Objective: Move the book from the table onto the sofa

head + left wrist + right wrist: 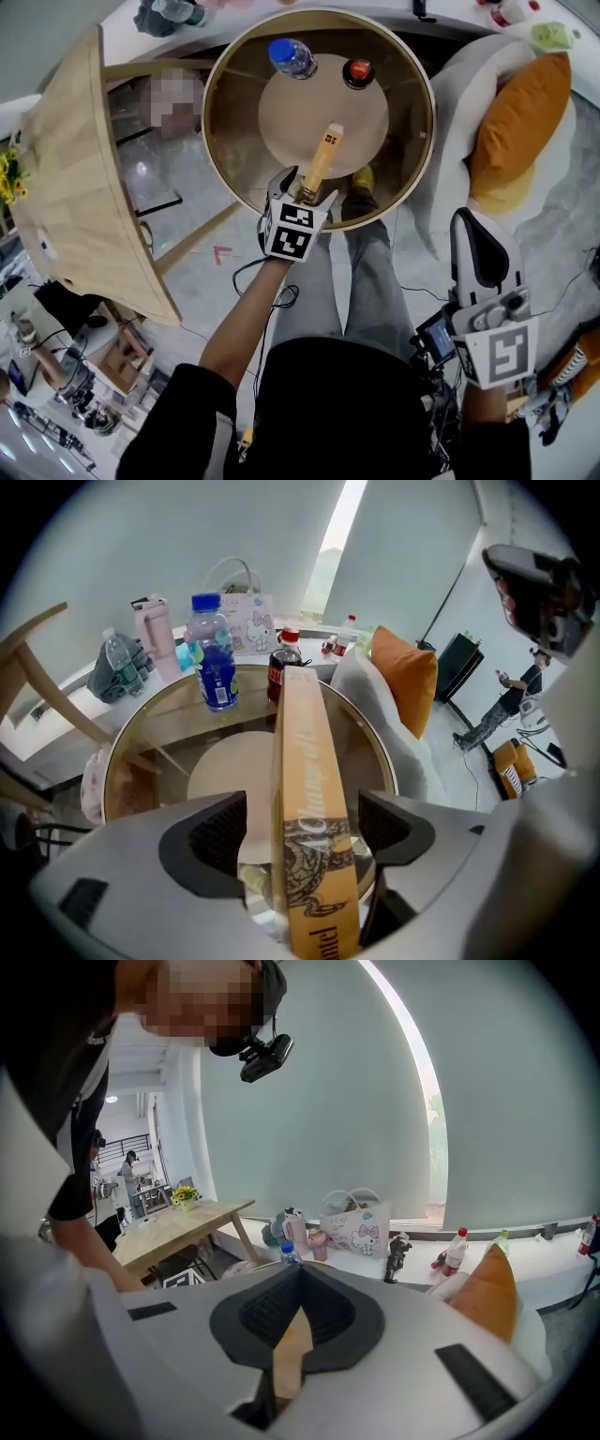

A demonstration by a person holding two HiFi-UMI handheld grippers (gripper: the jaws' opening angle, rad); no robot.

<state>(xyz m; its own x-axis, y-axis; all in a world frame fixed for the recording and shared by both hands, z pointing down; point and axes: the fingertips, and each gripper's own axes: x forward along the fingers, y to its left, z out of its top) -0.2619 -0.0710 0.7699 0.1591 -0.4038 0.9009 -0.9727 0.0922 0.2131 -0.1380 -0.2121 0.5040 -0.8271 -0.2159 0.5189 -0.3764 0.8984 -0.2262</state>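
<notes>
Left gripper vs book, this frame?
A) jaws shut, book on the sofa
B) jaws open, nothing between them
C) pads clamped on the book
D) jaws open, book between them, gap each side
D: in the left gripper view the book stands between the spread jaws of the left gripper, clear of both.

Orange book (305,789) on edge between wide-apart fingers (217,834)

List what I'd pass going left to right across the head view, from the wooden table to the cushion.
wooden table → water bottle → cola bottle → orange cushion. The book overlaps the water bottle's span, so it is left out.
</notes>
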